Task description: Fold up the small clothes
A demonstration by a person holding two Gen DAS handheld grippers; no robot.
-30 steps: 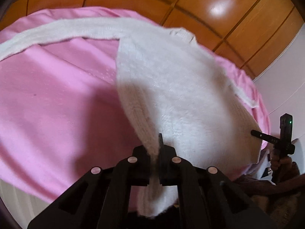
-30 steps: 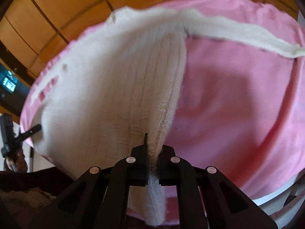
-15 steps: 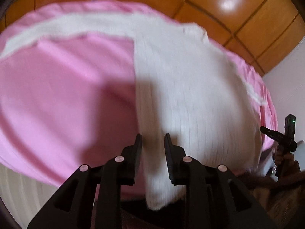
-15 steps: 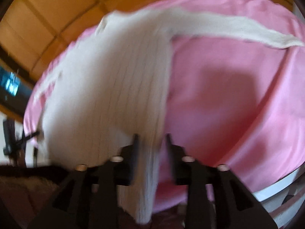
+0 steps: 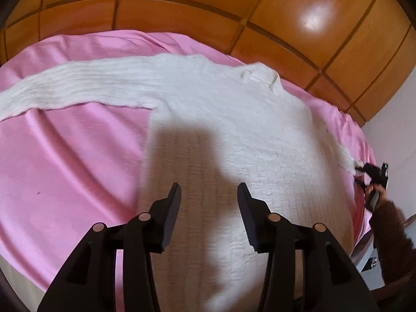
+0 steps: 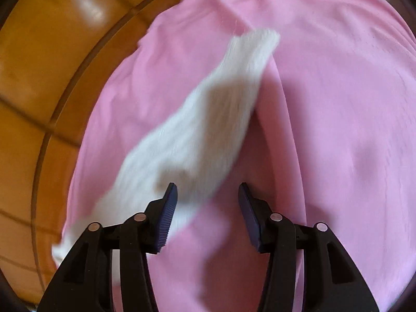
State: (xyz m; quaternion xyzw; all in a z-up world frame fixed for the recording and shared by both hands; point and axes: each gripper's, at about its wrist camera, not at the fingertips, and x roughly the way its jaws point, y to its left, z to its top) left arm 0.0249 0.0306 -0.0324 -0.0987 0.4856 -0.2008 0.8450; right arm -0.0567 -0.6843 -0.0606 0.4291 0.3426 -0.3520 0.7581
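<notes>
A white knitted sweater (image 5: 228, 130) lies flat on a pink sheet (image 5: 65, 161), neck at the far side, one sleeve (image 5: 72, 88) stretched out to the left. My left gripper (image 5: 209, 195) is open and empty above the sweater's lower body. My right gripper (image 6: 208, 195) is open and empty above the other sleeve (image 6: 208, 124), which lies diagonally on the pink sheet (image 6: 338, 130). The right gripper also shows in the left wrist view (image 5: 374, 174), at the far right by that sleeve's end.
The pink sheet covers a bed. A wooden panelled floor (image 5: 260, 7) lies beyond it, also in the right wrist view (image 6: 39, 78). A white wall (image 5: 395, 119) stands at the right. The person's brown-sleeved arm (image 5: 390, 234) is at the bed's right edge.
Both grippers have opened and let go of the sweater's hem. The sweater now lies flat. The right gripper has moved to the right sleeve.
</notes>
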